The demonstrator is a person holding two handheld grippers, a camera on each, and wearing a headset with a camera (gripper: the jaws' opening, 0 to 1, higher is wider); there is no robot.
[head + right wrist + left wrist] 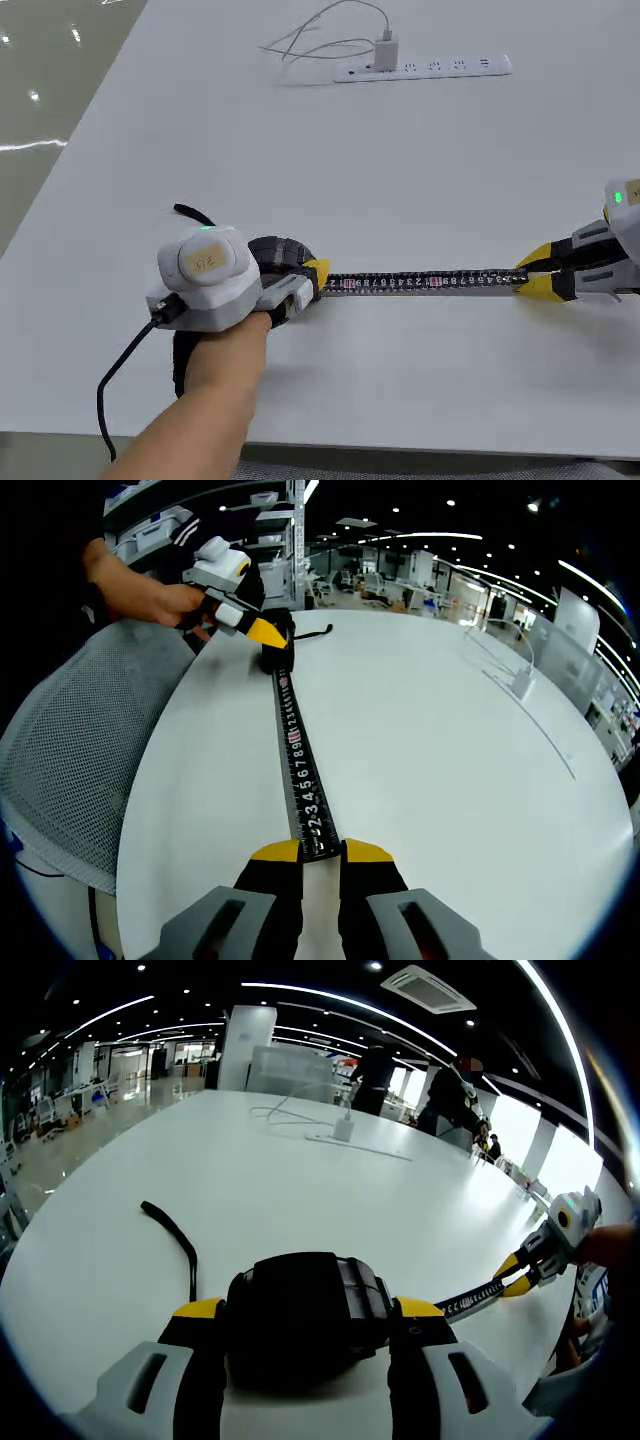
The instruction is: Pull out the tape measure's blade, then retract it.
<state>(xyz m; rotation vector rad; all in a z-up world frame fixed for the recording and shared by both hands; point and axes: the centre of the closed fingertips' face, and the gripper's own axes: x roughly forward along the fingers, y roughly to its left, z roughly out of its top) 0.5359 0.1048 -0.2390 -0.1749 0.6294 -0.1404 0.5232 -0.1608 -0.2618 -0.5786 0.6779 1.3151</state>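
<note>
The left gripper [298, 282] had its jaws clamped on the case [305, 1305], pinning it to the table [400, 170] as an anchor. Well apart, the right gripper [537, 272] had its jaws pinched nearly closed on the blade [425, 281] tip, holding it flat and taut, probably so the spring couldn't snap it back uncontrolled.

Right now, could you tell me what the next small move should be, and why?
Probably guide the right gripper back toward the case, with its fingers shut on the end of the blade. The blade already lies stretched out across the table and the left gripper clamps the case, so a controlled retraction seems next.
</note>
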